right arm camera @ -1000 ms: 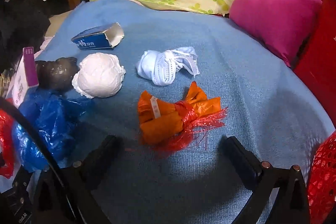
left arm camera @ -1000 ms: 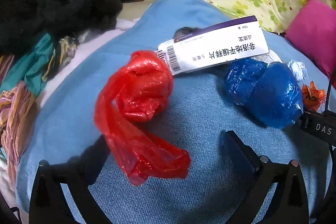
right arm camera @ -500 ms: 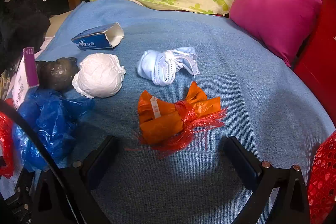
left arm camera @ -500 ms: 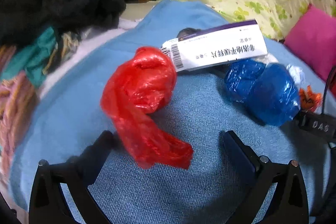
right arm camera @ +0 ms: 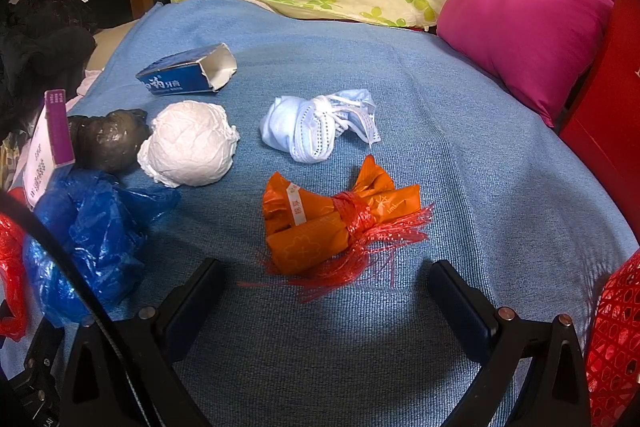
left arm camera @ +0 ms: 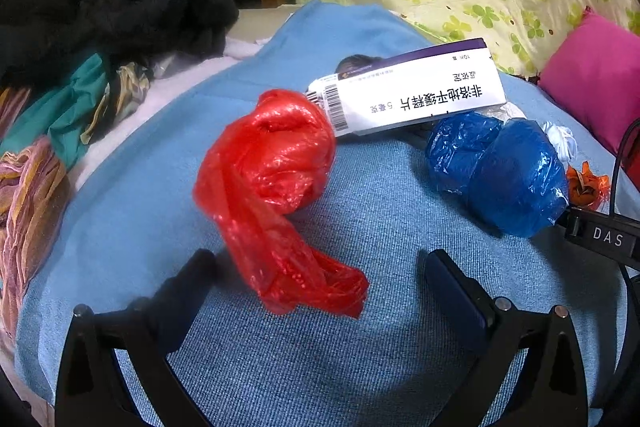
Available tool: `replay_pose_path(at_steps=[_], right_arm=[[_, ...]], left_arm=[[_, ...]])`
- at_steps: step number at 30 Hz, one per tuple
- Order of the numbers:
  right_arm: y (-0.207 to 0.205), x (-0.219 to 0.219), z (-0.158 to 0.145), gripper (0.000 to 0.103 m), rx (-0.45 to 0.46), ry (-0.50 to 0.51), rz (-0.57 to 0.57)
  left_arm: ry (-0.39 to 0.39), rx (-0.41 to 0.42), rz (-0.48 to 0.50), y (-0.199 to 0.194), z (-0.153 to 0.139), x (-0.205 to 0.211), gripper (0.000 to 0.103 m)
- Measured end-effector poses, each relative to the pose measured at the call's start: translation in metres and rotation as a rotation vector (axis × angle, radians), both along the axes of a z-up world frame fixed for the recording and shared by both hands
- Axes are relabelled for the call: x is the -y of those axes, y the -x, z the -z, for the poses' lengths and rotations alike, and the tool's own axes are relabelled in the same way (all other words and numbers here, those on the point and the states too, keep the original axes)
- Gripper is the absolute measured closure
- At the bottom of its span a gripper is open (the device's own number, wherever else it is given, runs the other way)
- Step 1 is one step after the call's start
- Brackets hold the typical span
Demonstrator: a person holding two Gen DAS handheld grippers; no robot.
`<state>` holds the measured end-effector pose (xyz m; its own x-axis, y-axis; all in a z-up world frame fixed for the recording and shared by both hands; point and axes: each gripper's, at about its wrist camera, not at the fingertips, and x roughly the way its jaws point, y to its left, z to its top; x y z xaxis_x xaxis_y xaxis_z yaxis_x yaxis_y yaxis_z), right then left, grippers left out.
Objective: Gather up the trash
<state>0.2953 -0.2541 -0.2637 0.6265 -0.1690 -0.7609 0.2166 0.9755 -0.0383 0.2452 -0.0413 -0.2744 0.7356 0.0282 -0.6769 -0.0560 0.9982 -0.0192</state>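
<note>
Both our grippers, left gripper (left arm camera: 316, 279) and right gripper (right arm camera: 324, 287), are spread wide, empty. Red bag (left arm camera: 272, 183) looks light, crinkly, slippery; we'd pinch its tail. Orange wrapper (right arm camera: 320, 223): soft, grab mid-knot.

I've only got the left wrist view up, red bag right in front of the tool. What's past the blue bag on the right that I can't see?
Observer: An orange packet bundle tied with red string lies on the blue blanket, right ahead of the open right tool.
Operator: Anything behind that?
Observer: A crumpled face mask, lying apart from the bundle, farther from the tool.
Operator: I see a dark lump behind the white box. What is it?
Observer: A black bag wad, with a white paper ball right beside it.
Operator: Any more boxes?
Observer: Yes, a blue carton with an open end, beyond the paper ball.
</note>
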Motion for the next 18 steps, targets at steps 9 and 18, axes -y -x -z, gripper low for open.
replay_pose_path(at_steps=[9,18], right_arm=[[-0.0001,-0.0005,-0.0001,0.0,0.0,0.002,-0.002],[-0.0002,-0.0002,0.0001,0.0,0.0,0.002,-0.002]], left_arm=[[-0.001,0.001,0.0,-0.0001,0.0004,0.0003,0.0],[-0.018,-0.003,-0.004,-0.0015,0.0003,0.0022,0.0]])
